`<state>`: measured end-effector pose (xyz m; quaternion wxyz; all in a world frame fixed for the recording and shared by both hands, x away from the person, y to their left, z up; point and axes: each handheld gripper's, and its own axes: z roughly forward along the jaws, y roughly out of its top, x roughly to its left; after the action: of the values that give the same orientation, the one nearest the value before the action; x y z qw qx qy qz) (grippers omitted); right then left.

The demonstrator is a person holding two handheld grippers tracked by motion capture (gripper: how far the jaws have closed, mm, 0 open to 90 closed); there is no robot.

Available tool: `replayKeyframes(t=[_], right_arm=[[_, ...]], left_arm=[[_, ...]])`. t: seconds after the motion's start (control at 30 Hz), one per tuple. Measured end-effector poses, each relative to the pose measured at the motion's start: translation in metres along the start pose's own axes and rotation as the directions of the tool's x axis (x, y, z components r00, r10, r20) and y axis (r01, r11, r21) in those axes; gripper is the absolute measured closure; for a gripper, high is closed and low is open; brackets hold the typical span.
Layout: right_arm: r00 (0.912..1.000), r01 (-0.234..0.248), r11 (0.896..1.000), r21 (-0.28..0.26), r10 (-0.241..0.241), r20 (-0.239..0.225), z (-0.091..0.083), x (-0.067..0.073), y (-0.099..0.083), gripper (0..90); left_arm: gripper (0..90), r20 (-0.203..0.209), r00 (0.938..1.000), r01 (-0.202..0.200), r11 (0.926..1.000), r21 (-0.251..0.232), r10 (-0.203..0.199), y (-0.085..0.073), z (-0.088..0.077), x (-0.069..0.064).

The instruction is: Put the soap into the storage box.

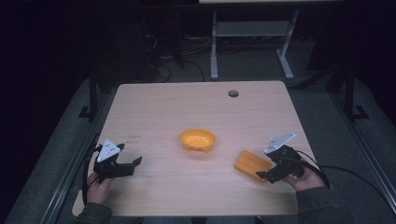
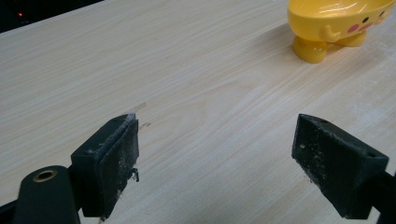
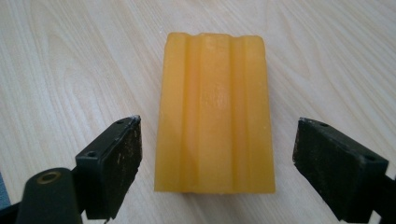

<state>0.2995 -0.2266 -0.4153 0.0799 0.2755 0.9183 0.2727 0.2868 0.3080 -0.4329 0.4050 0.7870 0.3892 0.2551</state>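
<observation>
On the tabletop (image 1: 154, 112) I see a ridged, waxy orange block (image 3: 215, 112) lying flat, its near end between my wide-open right gripper's (image 3: 217, 168) jaws, untouched.

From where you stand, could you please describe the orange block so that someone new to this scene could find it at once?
Start at the pale wooden table and go to its near right part, where the right gripper sits. The orange block lies flat there, in line with that gripper's open jaws. Unlike the round yellow bowl at the table's middle, it is rectangular, with ridges running along its top.
</observation>
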Motion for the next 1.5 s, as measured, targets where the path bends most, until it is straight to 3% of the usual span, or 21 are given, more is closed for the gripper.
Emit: replayKeyframes(t=[0.87,1.5], right_arm=[[0.9994,0.028,0.995,0.1,-0.026,-0.021,0.039,-0.004,0.016,15.0],[0.9995,0.029,0.988,0.155,-0.027,-0.015,0.055,-0.004,0.02,15.6]], left_arm=[[14.1,0.002,1.0,0.003,1.0,-0.004,-0.003,0.0,-0.001,0.001],[14.1,-0.001,1.0,0.003,0.9999,-0.011,-0.003,0.0,-0.001,0.001]])
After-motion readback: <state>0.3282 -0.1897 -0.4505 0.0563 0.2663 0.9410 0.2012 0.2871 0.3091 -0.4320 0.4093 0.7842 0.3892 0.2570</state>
